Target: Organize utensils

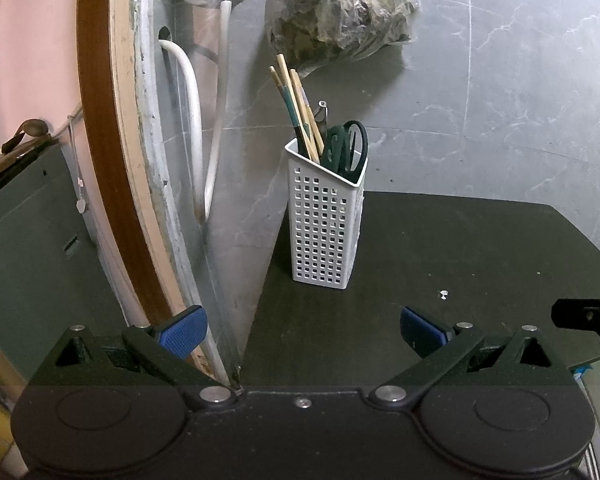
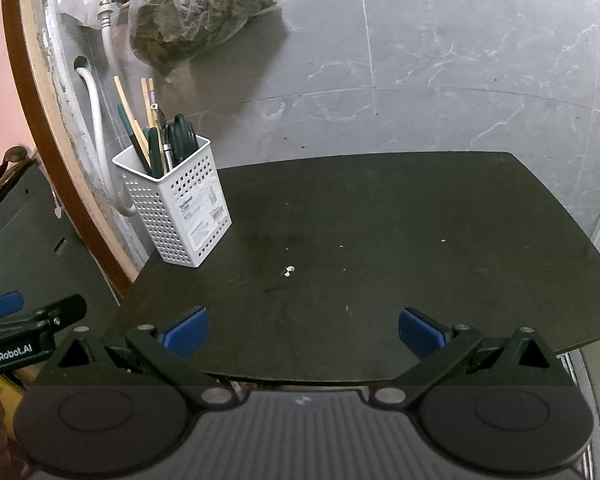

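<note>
Since every utensil already stands upright in the white holder (image 2: 176, 204), scissors (image 1: 348, 148) and chopsticks (image 1: 296, 108) included, the job looks complete. The holder sits at the surface's (image 2: 380, 240) left-of-frame corner, near the edge. Both left gripper (image 1: 302, 334) and right gripper (image 2: 303, 332) fingers are spread wide, empty, over bare surface

A white perforated utensil holder (image 1: 326, 220) stands upright at frame centre, holding wooden chopsticks (image 1: 296, 108) and dark green scissors (image 1: 350, 146), handles up.
</note>
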`<state>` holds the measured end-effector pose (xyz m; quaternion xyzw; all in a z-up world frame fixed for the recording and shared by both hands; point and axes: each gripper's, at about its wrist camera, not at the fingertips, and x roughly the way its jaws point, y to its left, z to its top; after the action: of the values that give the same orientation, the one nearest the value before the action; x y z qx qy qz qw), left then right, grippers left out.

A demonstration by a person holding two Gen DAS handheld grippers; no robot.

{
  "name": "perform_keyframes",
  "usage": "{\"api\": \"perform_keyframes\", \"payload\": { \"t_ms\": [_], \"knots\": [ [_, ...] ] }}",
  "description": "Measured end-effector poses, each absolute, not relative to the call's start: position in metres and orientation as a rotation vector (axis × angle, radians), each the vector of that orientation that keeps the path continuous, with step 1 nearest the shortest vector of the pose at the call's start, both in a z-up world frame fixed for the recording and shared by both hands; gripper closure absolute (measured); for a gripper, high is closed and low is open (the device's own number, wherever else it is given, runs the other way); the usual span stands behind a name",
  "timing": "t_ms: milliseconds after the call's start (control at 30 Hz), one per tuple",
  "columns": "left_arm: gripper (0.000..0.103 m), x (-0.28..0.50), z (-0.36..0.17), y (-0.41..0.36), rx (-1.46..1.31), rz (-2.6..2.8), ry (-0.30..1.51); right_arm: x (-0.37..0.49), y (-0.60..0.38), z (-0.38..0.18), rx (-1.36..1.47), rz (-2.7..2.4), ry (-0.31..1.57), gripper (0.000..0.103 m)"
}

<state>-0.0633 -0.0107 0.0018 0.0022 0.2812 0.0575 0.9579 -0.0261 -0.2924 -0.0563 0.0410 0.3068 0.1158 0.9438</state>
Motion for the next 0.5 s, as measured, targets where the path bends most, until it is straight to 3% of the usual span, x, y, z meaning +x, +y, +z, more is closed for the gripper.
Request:
{"api": "perform_keyframes", "payload": {
  "t_ms": [500],
  "knots": [
    [0.001,-0.0628,0.0031,-0.0096,0.006,0.123,0.566,-0.0229,-0.2926,-0.0557,0.079,0.237,0.629,0.0]
  ]
}}
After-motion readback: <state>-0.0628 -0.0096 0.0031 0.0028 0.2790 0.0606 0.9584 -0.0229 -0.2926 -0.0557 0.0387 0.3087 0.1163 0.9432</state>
